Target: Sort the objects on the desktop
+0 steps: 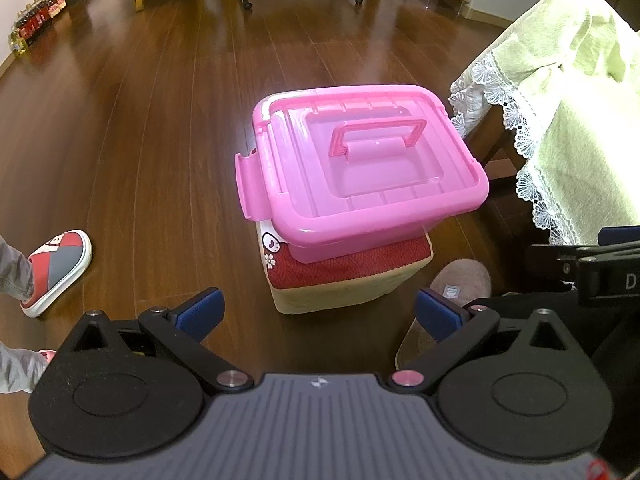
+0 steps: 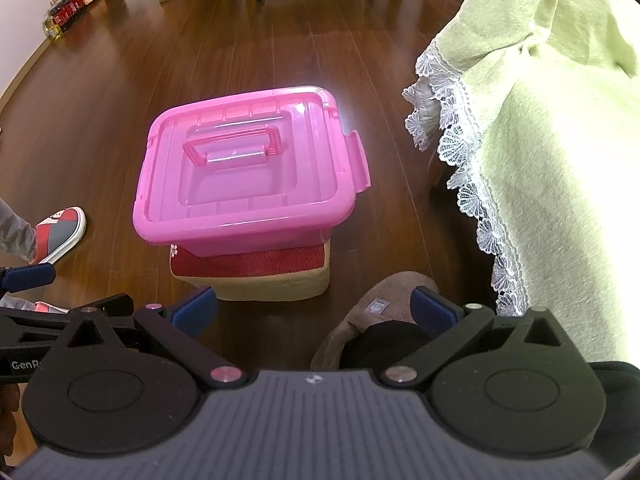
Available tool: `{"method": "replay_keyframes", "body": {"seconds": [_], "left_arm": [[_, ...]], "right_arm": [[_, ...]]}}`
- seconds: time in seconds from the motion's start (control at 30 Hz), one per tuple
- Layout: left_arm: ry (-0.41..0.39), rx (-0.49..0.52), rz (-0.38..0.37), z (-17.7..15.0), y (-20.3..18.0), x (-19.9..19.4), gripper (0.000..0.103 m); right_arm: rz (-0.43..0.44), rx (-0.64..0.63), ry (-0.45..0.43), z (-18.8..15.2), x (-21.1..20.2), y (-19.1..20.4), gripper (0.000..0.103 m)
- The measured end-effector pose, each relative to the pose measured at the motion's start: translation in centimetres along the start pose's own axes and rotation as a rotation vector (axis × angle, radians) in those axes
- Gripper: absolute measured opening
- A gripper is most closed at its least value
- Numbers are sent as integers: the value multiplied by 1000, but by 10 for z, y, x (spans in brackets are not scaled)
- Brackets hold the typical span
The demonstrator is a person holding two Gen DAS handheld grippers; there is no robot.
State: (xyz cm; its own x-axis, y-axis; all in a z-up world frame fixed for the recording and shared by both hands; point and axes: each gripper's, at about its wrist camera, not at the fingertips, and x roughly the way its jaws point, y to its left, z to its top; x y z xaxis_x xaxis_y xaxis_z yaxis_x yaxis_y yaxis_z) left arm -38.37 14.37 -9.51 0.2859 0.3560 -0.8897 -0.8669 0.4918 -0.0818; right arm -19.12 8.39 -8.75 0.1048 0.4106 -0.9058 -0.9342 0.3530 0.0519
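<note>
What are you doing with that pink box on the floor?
A person holds a two-finger gripper in each hand, and both are open and empty, pointing at the pink box. The left gripper and the right gripper hover short of it, touching nothing. The box sits on a red-topped cushion stool on the wooden floor, with its lid on and its handle lying flat. A green lace-edged cloth hangs to the right.
</note>
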Motion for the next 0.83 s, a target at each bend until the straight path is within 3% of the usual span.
{"method": "replay_keyframes", "body": {"seconds": [0.83], "left_arm": [[-9,-5,-11,-1,0,-1,102]], "right_arm": [[-1,-4,3,0,0,0,102]]}}
